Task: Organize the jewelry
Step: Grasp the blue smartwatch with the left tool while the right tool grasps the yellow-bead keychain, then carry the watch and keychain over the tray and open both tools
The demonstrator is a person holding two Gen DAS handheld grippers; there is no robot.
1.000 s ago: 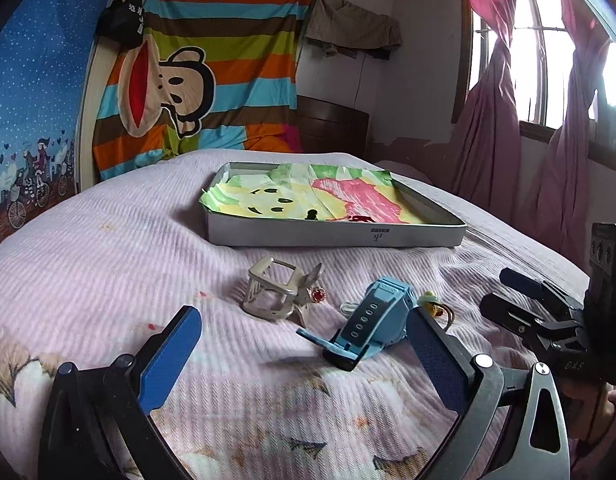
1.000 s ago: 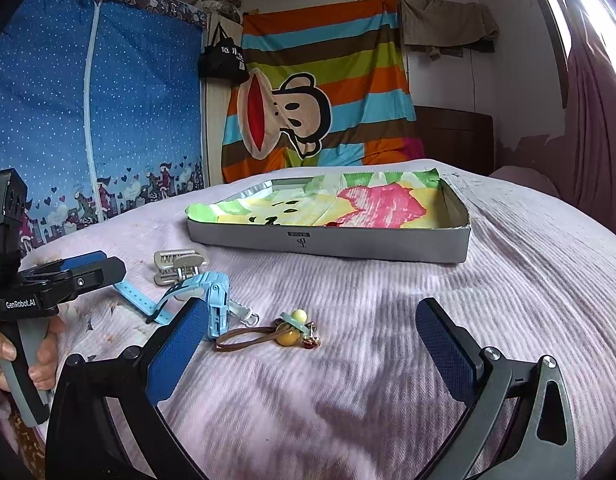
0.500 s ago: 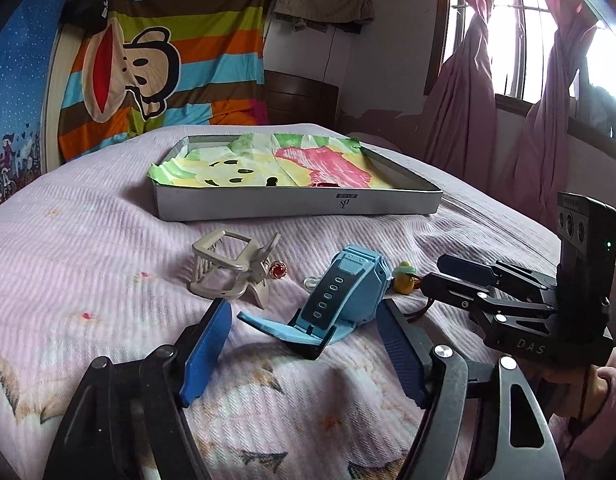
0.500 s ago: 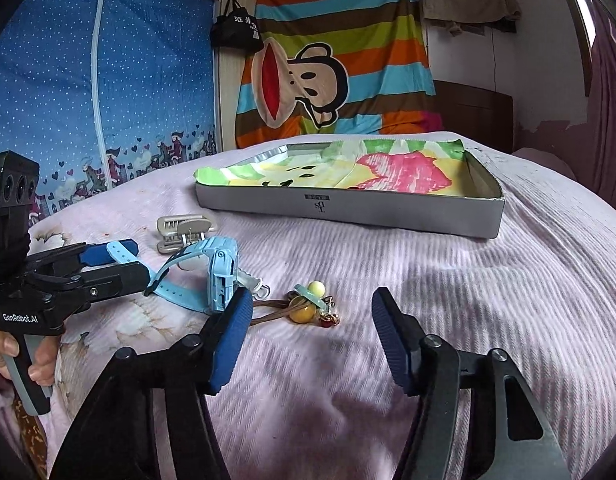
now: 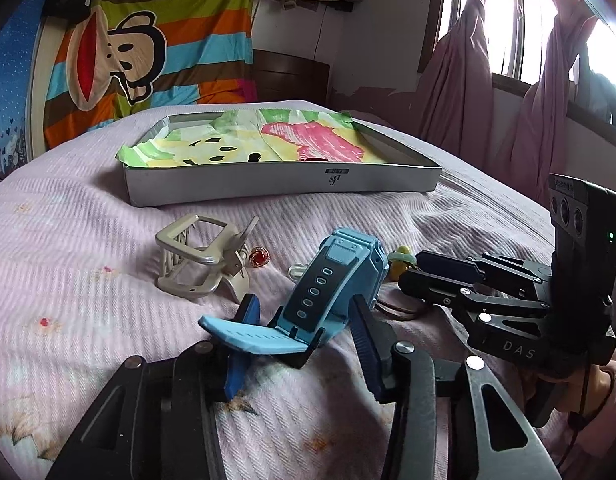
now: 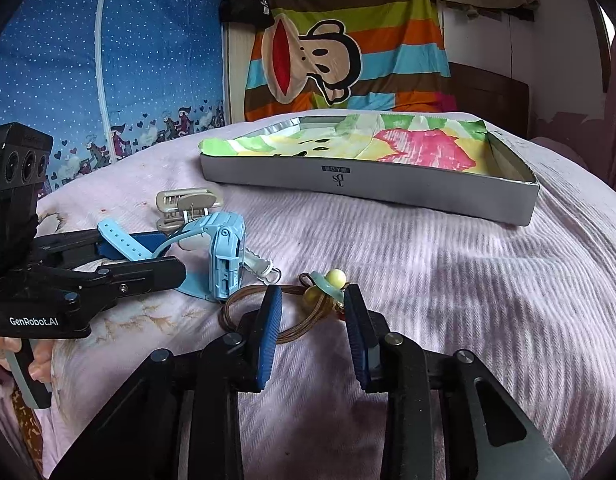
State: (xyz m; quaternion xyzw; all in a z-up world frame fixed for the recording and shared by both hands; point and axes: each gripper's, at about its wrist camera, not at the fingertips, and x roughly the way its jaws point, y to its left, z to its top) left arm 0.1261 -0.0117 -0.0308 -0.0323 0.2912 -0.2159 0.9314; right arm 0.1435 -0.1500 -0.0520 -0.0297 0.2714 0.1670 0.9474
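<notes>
A blue watch [image 5: 331, 280] lies on the bed, also in the right wrist view [image 6: 224, 256]. My left gripper [image 5: 300, 316] is partly closed, its fingers astride the watch's strap end, not clamped. A brown cord bracelet with a yellow and teal charm [image 6: 323, 284] lies right of the watch; its charm shows in the left wrist view [image 5: 401, 260]. My right gripper [image 6: 311, 308] is partly closed with a finger on either side of the charm. A beige hair clip [image 5: 200, 260] and a small red ring [image 5: 260, 257] lie to the left.
A shallow grey box [image 5: 284, 184] lined with a coloured cartoon cloth stands behind the items; it also shows in the right wrist view [image 6: 367, 184]. The bed is covered with a pink ribbed sheet [image 6: 487, 280]. Pink curtains [image 5: 459, 72] hang at the right.
Both grippers moved forward and down and narrowed. The left fingers now flank the watch strap, the right fingers flank the bracelet charm.
</notes>
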